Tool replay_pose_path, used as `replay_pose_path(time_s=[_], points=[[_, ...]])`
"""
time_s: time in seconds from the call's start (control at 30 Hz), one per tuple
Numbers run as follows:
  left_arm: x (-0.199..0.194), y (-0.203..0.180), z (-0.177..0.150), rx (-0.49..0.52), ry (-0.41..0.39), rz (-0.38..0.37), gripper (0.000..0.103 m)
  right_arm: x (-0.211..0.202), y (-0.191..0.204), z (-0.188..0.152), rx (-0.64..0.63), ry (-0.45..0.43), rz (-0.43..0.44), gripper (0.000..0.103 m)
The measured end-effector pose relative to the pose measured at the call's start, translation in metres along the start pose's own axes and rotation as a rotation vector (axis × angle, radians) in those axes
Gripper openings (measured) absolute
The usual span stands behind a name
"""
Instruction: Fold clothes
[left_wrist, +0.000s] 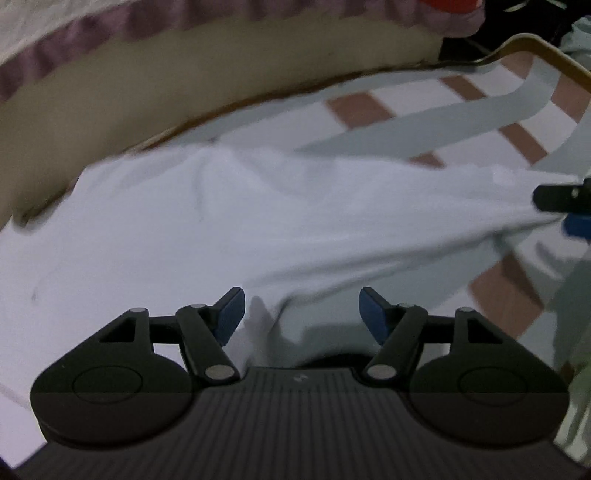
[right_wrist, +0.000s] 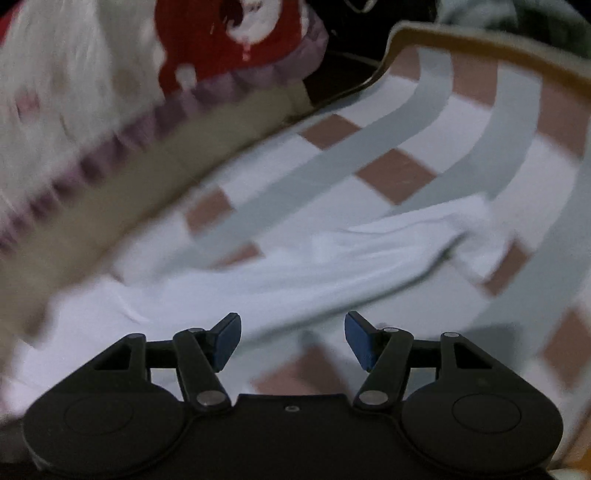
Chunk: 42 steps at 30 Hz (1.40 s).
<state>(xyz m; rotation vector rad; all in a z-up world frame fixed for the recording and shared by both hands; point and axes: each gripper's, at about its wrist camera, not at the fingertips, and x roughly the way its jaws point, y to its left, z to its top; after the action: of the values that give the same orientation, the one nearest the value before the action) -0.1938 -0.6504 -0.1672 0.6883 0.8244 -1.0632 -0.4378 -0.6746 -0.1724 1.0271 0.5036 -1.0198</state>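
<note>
Both tongs gape wide over a white shirt on a checked cloth.

Left gripper hangs low over the shirt's near edge — fabric bunches up between its blue pads, unpinched. Right gripper holds nothing; the shirt stretches ahead and to its left, a sleeve reaching away — its tip shows at the left view's right edge, against the fabric.

surface: checked cloth, tan-edged | behind: beige mattress side, purple frill | dim light
</note>
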Motion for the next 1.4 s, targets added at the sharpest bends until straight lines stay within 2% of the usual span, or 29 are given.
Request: replay_pose_path(time_s=[0.03, 0.1, 0.23, 0.4, 0.5, 0.53, 0.6, 0.7, 0.73, 0.93, 0.97, 1.07, 1.1, 1.17, 1.23, 1.33, 1.4], points=[[0.003, -0.005, 0.005, 0.030, -0.016, 0.010, 0.068, 0.004, -0.005, -0.001, 0.039, 0.009, 0.012, 0.068], [0.010, -0.014, 0.014, 0.072, -0.041, 0.016, 0.068, 0.014, -0.012, -0.006, 0.096, 0.019, -0.029, 0.068], [0.027, -0.024, 0.028, 0.076, -0.059, -0.021, 0.068, 0.032, -0.009, -0.005, 0.115, 0.046, -0.048, 0.068], [0.038, -0.028, 0.030, 0.026, -0.032, -0.052, 0.068, 0.052, -0.007, 0.004, 0.122, 0.062, -0.038, 0.068], [0.047, -0.029, 0.026, 0.019, -0.008, -0.036, 0.068, 0.063, -0.012, 0.009, 0.149, 0.069, -0.034, 0.070], [0.050, -0.029, 0.025, 0.015, -0.004, -0.028, 0.073, 0.061, -0.013, 0.009, 0.150, 0.051, -0.032, 0.071], [0.053, -0.026, 0.025, -0.006, -0.019, -0.047, 0.074, 0.061, -0.009, 0.005, 0.138, 0.022, -0.046, 0.072], [0.055, -0.024, 0.024, -0.043, -0.025, -0.087, 0.076, 0.068, 0.006, 0.002, 0.076, 0.001, -0.082, 0.084], [0.055, -0.023, 0.023, -0.057, -0.027, -0.090, 0.076, 0.070, 0.009, 0.003, 0.060, -0.006, -0.091, 0.085], [0.053, -0.023, 0.023, -0.043, -0.014, -0.112, 0.076, 0.076, 0.016, 0.004, 0.033, -0.042, -0.119, 0.085], [0.053, -0.021, 0.024, -0.055, -0.014, -0.112, 0.076, 0.079, 0.021, 0.004, -0.017, -0.043, -0.138, 0.085], [0.053, -0.013, 0.023, -0.112, -0.012, -0.130, 0.077, 0.092, 0.040, 0.003, -0.219, -0.039, -0.214, 0.074], [0.053, -0.011, 0.024, -0.122, -0.007, -0.134, 0.077, 0.094, 0.046, 0.002, -0.274, -0.036, -0.223, 0.067], [0.053, -0.011, 0.025, -0.116, -0.004, -0.132, 0.077, 0.097, 0.056, -0.002, -0.378, -0.029, -0.227, 0.042], [0.053, -0.010, 0.026, -0.119, -0.003, -0.129, 0.077, 0.096, 0.055, 0.001, -0.364, -0.016, -0.184, 0.020], [0.052, -0.007, 0.026, -0.129, -0.013, -0.126, 0.077, 0.090, 0.047, 0.006, -0.291, -0.017, -0.113, 0.013], [0.051, -0.006, 0.026, -0.117, -0.023, -0.115, 0.077, 0.083, 0.041, 0.010, -0.225, -0.021, -0.056, 0.013]])
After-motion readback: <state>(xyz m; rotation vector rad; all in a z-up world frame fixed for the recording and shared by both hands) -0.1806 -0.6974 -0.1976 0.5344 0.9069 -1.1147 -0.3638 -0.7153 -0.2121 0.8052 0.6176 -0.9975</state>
